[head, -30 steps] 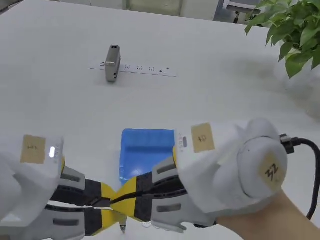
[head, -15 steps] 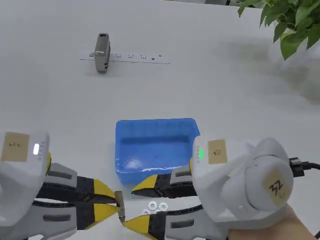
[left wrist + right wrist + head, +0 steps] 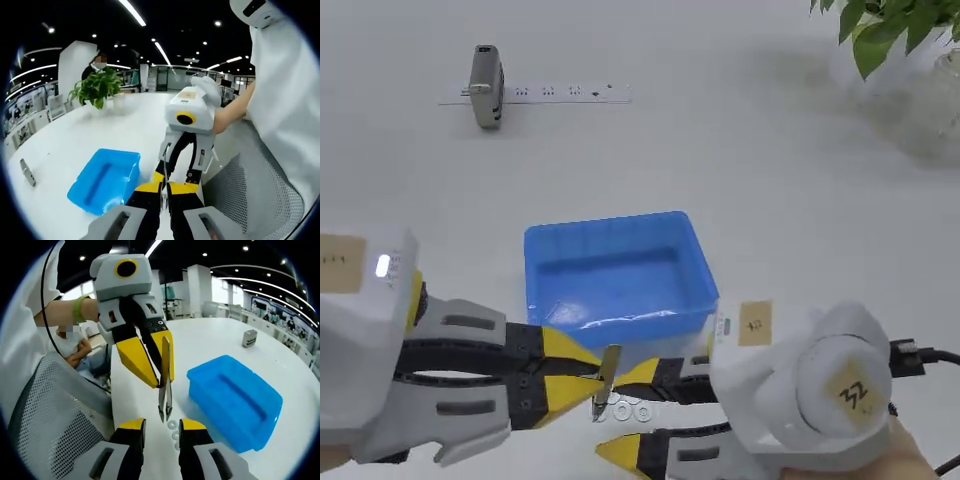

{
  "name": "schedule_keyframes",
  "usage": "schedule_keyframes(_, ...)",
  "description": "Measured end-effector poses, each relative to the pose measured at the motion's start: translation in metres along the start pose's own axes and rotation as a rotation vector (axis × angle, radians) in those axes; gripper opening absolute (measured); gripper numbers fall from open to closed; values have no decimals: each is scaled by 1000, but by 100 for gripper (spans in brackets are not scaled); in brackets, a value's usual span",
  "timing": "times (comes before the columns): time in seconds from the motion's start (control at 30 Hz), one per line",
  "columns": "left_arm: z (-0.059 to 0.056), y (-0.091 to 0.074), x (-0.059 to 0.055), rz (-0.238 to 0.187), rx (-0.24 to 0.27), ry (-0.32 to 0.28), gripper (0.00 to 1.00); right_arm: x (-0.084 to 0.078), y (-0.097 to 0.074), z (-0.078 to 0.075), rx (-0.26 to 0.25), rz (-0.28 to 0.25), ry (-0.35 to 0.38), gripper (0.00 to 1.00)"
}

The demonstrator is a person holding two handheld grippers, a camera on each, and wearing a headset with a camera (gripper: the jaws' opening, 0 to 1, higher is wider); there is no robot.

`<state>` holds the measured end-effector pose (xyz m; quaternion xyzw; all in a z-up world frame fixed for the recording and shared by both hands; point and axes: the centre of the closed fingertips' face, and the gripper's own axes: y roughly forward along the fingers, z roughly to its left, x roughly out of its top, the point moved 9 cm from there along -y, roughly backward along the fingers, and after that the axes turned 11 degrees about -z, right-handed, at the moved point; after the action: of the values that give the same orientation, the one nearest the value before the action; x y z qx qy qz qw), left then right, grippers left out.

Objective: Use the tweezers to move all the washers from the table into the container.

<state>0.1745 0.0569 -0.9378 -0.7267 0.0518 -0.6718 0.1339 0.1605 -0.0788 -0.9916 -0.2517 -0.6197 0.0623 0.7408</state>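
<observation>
My left gripper (image 3: 592, 378) is shut on slim metal tweezers (image 3: 606, 378), whose tips point down just left of three small washers (image 3: 632, 408) on the white table. In the right gripper view the tweezers (image 3: 164, 382) hang from the left gripper (image 3: 161, 381) with their tips close above the washers (image 3: 173, 429). My right gripper (image 3: 616, 414) stands open facing the left one, its yellow jaws on either side of the washers. The blue container (image 3: 615, 272) sits just behind them, and it looks empty.
A white power strip (image 3: 560, 93) with a grey adapter (image 3: 485, 70) lies at the far left of the table. Plant leaves (image 3: 885, 25) hang over the far right corner. A mesh chair (image 3: 250, 200) and the person's white sleeve are close to the near table edge.
The head camera has tipped, so the container shows whole. The tweezers in my left gripper moved right, toward the washers. My right gripper's jaws spread apart around the washers.
</observation>
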Motion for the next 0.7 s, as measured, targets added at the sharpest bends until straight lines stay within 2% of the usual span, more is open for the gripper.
schedule_keyframes(0.1, -2, 2, 2, -43, -21, -27, 0, 3, 5, 0, 31, -14, -31, 20)
schedule_keyframes(0.2, -2, 1, 2, -33, -20, -15, 0, 9, 9, 1, 74, -34, -46, 8)
schedule_keyframes(0.27, -2, 0, 1, -27, -18, -18, 0, 9, 13, -2, 78, -34, -42, 6)
schedule_keyframes(0.53, 1, -2, -7, 76, 7, 42, 0, 2, 26, -10, 81, 13, -83, 6)
schedule_keyframes(0.7, 4, 0, -13, 114, 3, 49, 0, -5, 30, -11, 84, 32, -77, 6)
